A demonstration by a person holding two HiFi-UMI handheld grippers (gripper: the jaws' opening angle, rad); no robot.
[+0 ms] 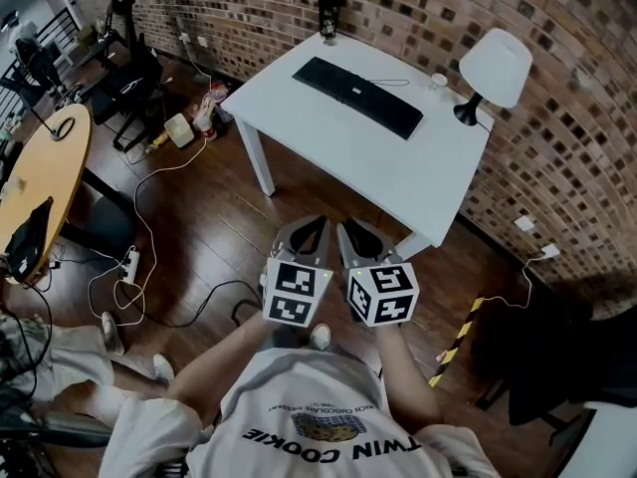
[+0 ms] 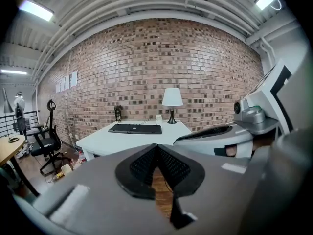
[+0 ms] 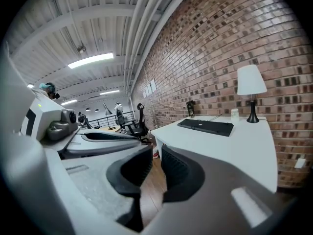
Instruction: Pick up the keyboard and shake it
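Head view, steeply downward: both grippers sit side by side in the lower middle of the frame, over the wooden floor [image 1: 214, 232] and well apart from the white table [image 1: 398, 172].

The left gripper [image 1: 317, 223] is closed. In the left gripper view the tips of its dark ribbed jaws meet, with nothing between them, and only a sliver of floorboard shows behind the tips.

The right gripper [image 1: 349, 226] lies just beside it. In the right gripper view its jaws stand a narrow gap apart and hold nothing, with bare floor visible through the slot.

The black keyboard [image 1: 358, 96] lies flat on the table in the upper middle of the head view, set at an angle towards the brick wall [image 1: 557, 147]. A white lamp [image 1: 493, 68] stands to its right. Neither gripper touches the keyboard. Each gripper view shows it ahead, beyond the jaws, on the tabletop.
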